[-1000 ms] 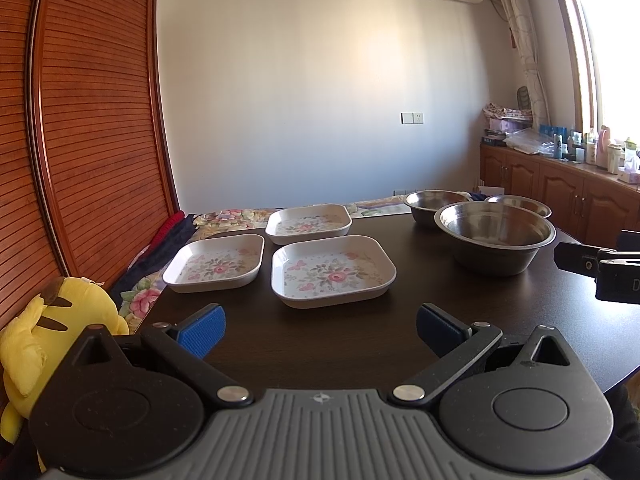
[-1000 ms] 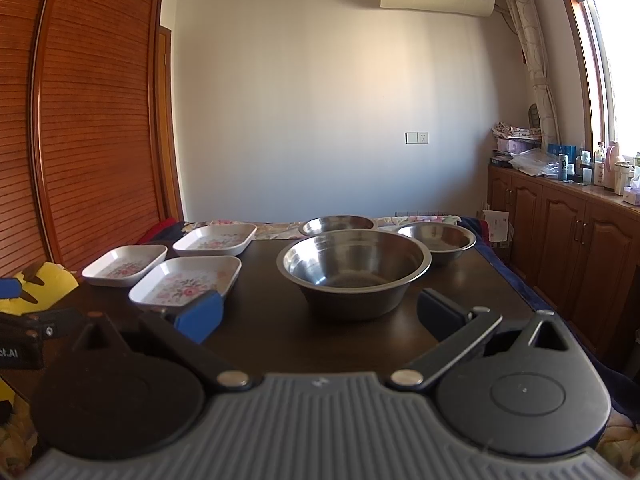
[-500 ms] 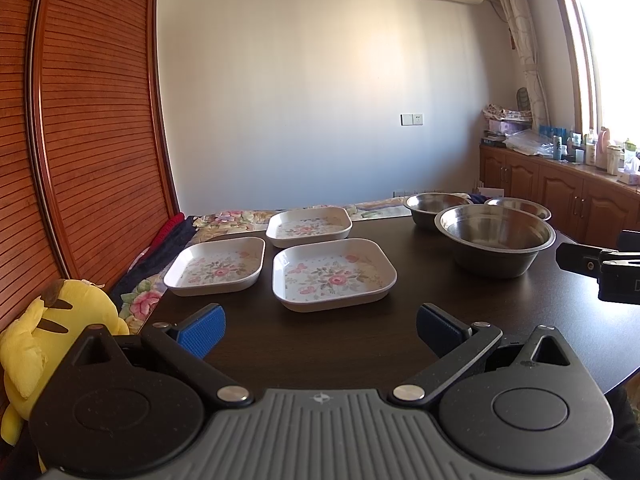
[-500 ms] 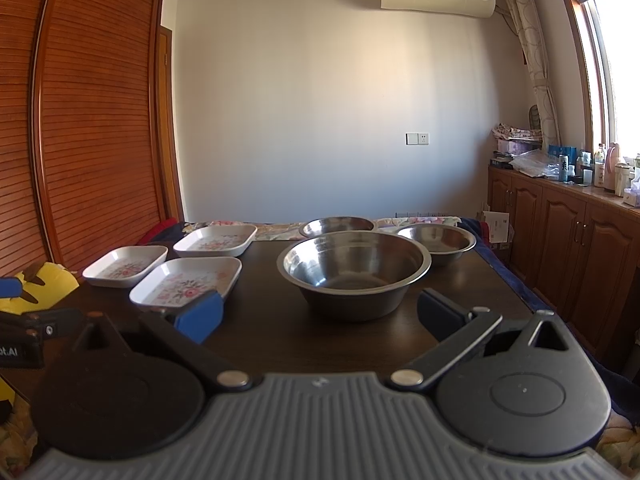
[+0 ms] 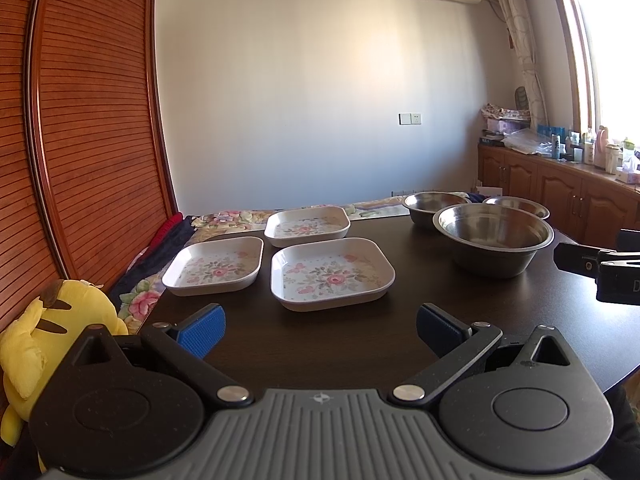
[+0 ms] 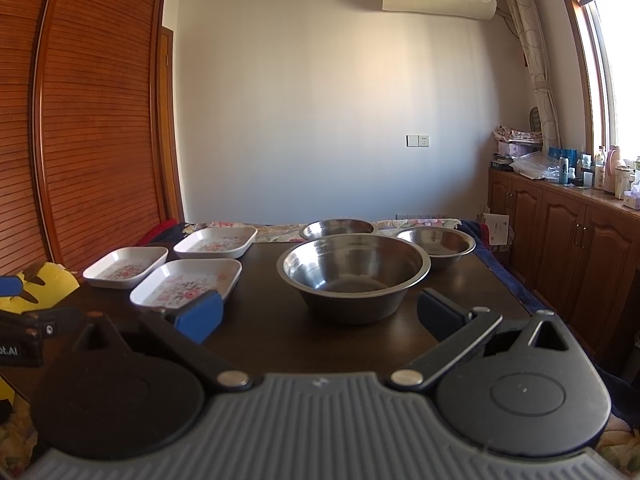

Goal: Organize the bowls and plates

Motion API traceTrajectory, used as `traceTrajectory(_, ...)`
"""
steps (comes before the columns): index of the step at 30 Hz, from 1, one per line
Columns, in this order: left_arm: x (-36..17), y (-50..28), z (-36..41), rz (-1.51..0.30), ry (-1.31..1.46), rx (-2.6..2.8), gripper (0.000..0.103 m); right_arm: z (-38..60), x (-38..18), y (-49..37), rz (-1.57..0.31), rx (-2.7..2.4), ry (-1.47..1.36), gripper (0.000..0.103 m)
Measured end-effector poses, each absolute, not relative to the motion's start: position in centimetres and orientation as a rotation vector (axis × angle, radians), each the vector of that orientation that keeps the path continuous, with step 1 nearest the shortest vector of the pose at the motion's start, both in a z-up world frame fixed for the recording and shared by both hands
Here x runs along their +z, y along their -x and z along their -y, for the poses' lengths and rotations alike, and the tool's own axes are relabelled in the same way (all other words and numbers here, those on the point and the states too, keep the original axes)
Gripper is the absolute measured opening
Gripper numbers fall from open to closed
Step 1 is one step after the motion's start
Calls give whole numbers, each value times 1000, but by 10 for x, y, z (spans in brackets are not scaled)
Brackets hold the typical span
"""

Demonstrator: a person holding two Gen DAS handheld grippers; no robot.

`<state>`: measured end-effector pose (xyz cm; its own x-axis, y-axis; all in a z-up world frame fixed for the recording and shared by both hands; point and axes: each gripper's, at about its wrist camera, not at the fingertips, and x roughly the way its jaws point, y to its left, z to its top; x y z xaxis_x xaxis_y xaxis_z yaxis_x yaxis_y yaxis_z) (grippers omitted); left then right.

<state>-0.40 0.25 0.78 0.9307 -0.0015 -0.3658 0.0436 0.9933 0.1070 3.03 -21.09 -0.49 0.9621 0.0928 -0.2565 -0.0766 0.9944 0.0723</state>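
Three white plates (image 5: 331, 276) carry pink floral prints; three bowls (image 6: 354, 272) are bare silver steel on a dark brown table (image 5: 440, 304); blue pads (image 5: 202, 330) tip the black gripper fingers; a yellow plush (image 5: 48, 332) sits lower left

We see our left gripper (image 5: 320, 330) spread wide above the dark table (image 5: 420, 292), facing three floral plates (image 5: 332, 276) and three steel bowls (image 5: 494, 240).
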Motion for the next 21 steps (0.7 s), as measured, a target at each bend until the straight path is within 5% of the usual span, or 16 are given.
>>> traceTrajectory(21, -8, -23, -18, -483, -67, -85, 103, 197, -13, -45, -291, 124, -36, 103)
